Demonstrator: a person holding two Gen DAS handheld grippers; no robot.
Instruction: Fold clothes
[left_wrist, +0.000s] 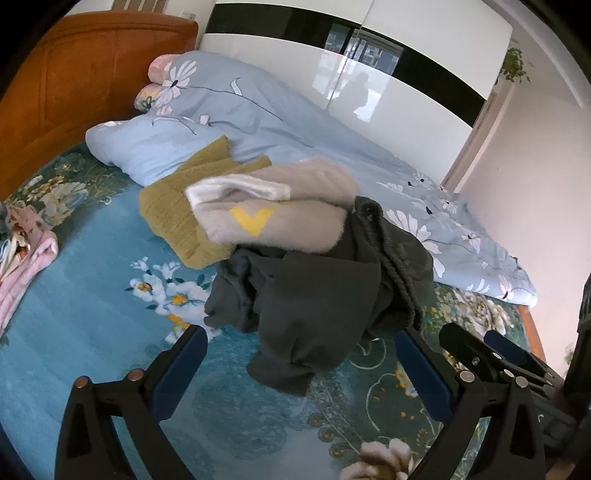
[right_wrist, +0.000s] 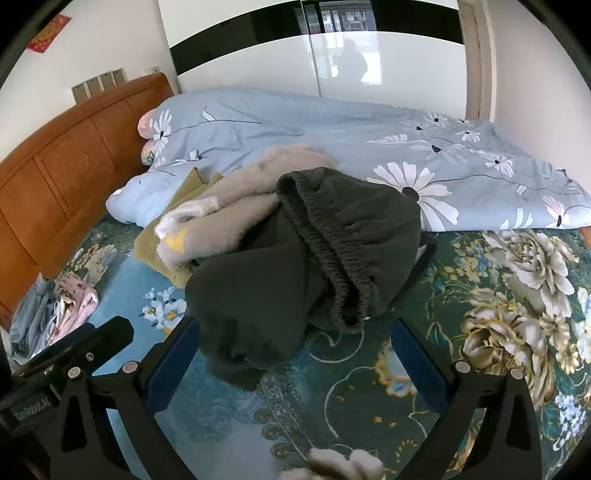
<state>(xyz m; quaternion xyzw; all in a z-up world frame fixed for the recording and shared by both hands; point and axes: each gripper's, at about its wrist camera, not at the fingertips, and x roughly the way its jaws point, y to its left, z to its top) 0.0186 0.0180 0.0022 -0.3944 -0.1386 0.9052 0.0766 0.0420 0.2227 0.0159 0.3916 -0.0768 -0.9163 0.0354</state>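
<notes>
1. Currently, left gripper (left_wrist: 301, 363): jaws spread wide, holding nothing.
2. Right gripper (right_wrist: 295, 347): jaws likewise spread, empty.
3. Dark green garment (right_wrist: 280, 258): crumpled on floral bedspread (right_wrist: 480, 332), overlapping grey fleece garment (left_wrist: 273, 214).

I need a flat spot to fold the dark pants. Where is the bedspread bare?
Bare bedspread lies between the dark pants and the pink clothes, and right of the pants toward the bed's foot. Crowded behind: sweaters against the blue quilt.

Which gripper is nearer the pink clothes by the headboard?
Left. The left gripper hovers open on the side of the dark trousers toward the pink clothes; the right gripper is farther away.
</notes>
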